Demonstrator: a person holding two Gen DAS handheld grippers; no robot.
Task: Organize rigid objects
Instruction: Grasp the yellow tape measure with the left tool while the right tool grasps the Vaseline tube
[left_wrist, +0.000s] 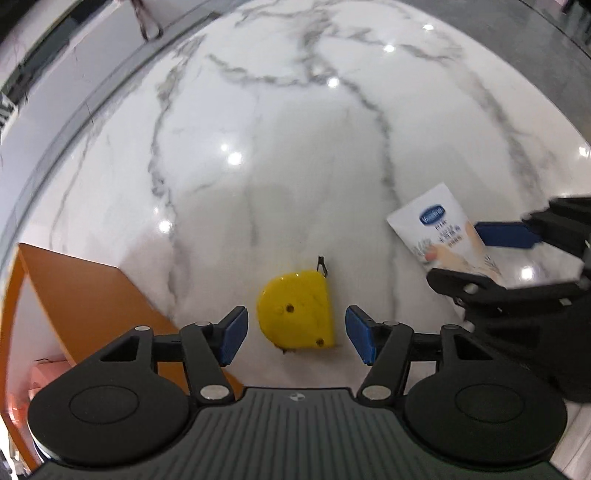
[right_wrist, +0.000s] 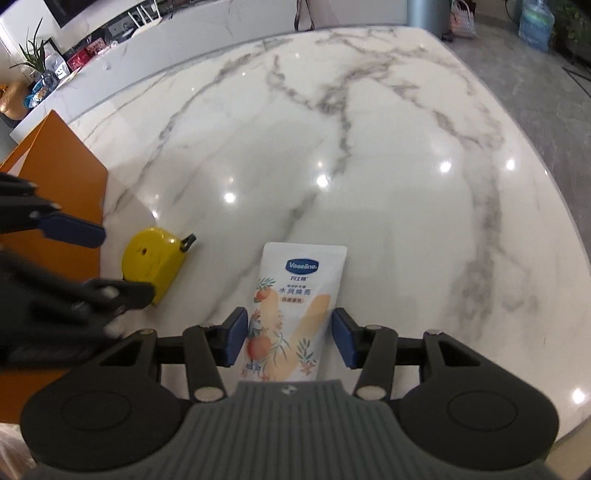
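Note:
A yellow tape measure (left_wrist: 295, 317) lies on the white marble table (left_wrist: 295, 147), its black hook tip pointing away. My left gripper (left_wrist: 295, 332) stands open over it, one blue pad on each side with a gap to both. A white Vaseline tube (right_wrist: 299, 280) lies flat to the right of the tape measure (right_wrist: 155, 262). My right gripper (right_wrist: 290, 332) straddles the tube's lower half, open, pads close to its sides without squeezing it. In the left wrist view the right gripper (left_wrist: 453, 253) partly covers the tube (left_wrist: 439, 225). The left gripper (right_wrist: 127, 263) shows blurred in the right wrist view.
An orange box (left_wrist: 85, 288) with upright walls stands at the table's left, close to the left gripper; the same orange box (right_wrist: 62, 162) shows in the right wrist view. Beyond the table (right_wrist: 369, 166) are a white counter with clutter (right_wrist: 55, 70) and a water bottle (right_wrist: 535, 22).

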